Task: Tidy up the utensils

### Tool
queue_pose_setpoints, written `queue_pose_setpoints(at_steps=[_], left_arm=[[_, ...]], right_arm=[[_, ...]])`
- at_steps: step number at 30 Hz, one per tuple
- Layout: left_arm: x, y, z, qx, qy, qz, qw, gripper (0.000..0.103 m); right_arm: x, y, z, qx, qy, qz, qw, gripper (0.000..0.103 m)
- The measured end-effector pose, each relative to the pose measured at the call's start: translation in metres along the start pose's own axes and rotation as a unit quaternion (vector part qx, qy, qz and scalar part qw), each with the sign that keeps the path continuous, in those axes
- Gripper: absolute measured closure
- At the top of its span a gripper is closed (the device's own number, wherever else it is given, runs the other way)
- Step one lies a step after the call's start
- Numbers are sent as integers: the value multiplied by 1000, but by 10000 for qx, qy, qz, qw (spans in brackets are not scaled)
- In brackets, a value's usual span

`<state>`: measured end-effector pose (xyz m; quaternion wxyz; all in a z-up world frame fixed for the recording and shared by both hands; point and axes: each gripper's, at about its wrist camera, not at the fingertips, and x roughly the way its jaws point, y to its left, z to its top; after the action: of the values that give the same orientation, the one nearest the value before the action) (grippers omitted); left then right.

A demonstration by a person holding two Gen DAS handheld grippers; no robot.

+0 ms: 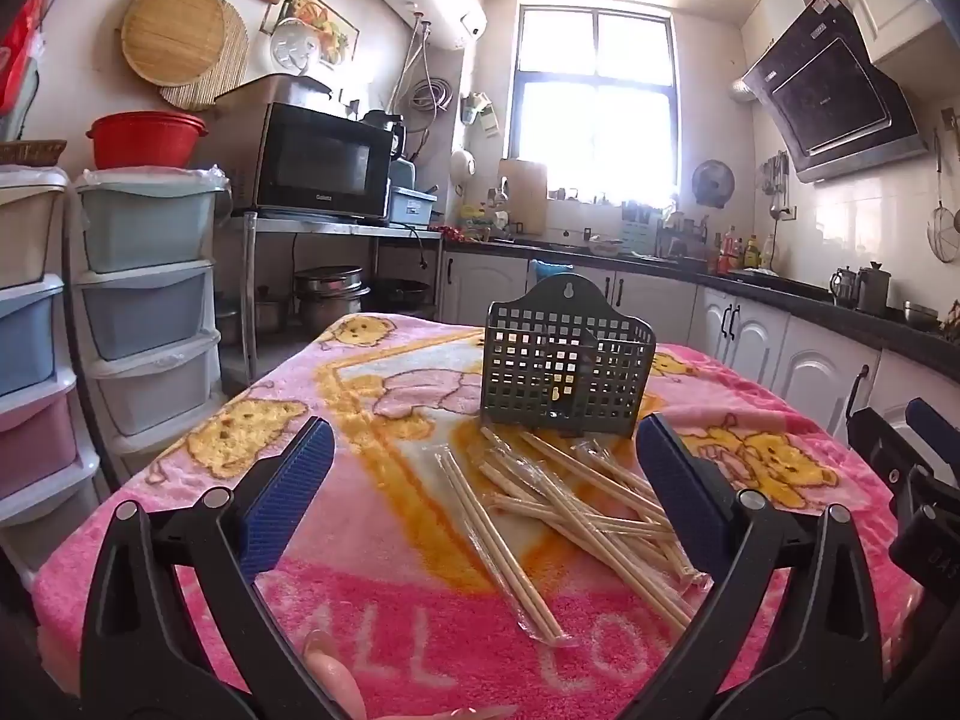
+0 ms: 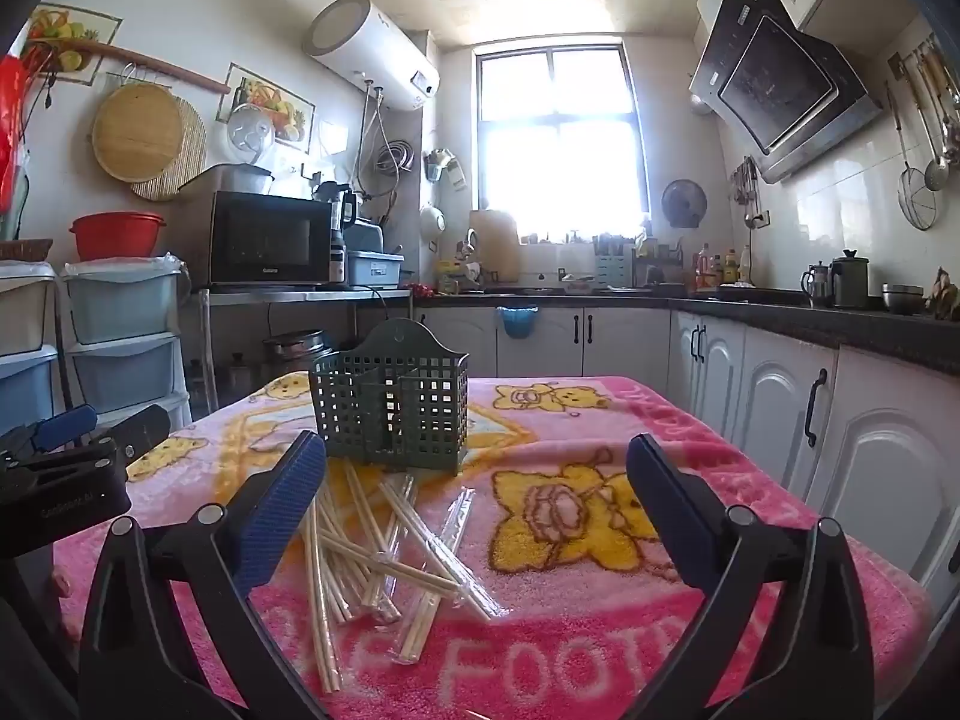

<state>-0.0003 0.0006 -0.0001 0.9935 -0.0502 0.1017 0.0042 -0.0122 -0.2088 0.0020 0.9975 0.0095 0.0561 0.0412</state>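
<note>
starting out: all chopsticks (image 1: 576, 516) lie loose before the empty holder (image 1: 564, 375); my left gripper (image 1: 480, 474) and right gripper (image 2: 474, 492) are spread, holding nothing.

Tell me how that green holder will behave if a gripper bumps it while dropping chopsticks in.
The green holder is probably light: its walls are open plastic grid, and it looks empty. It stands tall on a soft blanket, so a push near the top may tip it. Bracing it with the left gripper might help.
</note>
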Motion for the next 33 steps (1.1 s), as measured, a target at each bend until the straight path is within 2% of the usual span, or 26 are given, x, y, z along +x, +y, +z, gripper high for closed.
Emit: queue_pose_setpoints(at_steps=[15,33], left_arm=[[-1,2,5,38,3,20,10000,10],[-3,4,5,7,-43,-3,10000,10]], right_arm=[[-2,-5,12,-24,-68,-54,10000,6],[-10,-3,5,19,-152,-25,9999,6]])
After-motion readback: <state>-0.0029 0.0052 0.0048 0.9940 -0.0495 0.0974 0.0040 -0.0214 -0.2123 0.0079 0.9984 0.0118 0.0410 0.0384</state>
